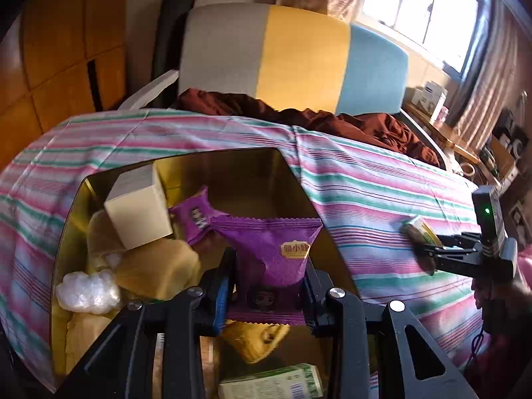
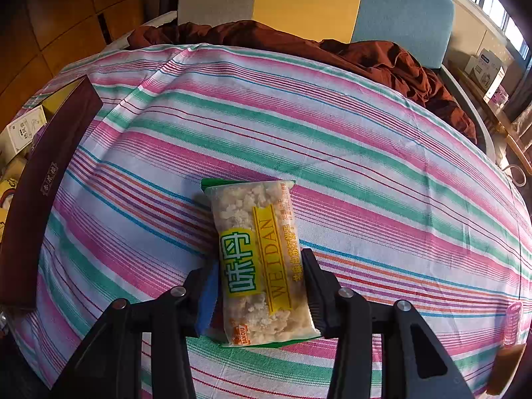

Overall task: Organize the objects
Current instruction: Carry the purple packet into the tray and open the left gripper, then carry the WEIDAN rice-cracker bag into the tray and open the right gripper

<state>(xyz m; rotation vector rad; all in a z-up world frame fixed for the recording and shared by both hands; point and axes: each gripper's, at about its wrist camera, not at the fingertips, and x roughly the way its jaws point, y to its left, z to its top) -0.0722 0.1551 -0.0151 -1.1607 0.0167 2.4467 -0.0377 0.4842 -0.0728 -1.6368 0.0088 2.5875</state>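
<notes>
We are clamping the left gripper (image 1: pixel 267 279) on a purple crinkle-edged foil snack packet (image 1: pixel 269 249), the jaws pressing its lower sides so that it is standing upright above the open gold-lined box (image 1: pixel 66 232); we judge we are holding it over the box in order to drop it among the things already gathered there; below and around it are lying a cream cardboard carton (image 1: pixel 139 212), a second smaller purple packet (image 1: pixel 194 216), yellow wrapped cakes (image 1: pixel 156 272), a clear crumpled plastic wrapper (image 1: pixel 88 292) and a green-and-white printed carton (image 1: pixel 272 382).

The right gripper (image 2: pixel 261 292) is straddling a clear rice-cracker packet with yellow and green lettering (image 2: pixel 257 259), which is lying flat on the pink-, green- and white-striped cloth (image 2: pixel 365 166) of the counter; the jaws are sitting against its long edges, but we cannot tell whether they are truly squeezing it or only bracketing it; taking it lengthwise looks meant to keep the brittle contents from being crushed.

The box's dark maroon outer wall (image 2: pixel 43 179) is standing well to the left of that packet, so a carry across is still to come; beyond the counter a brown crumpled cloth (image 2: pixel 382 56) is lying by a grey, yellow and blue upholstered chair back (image 1: pixel 292 56).
</notes>
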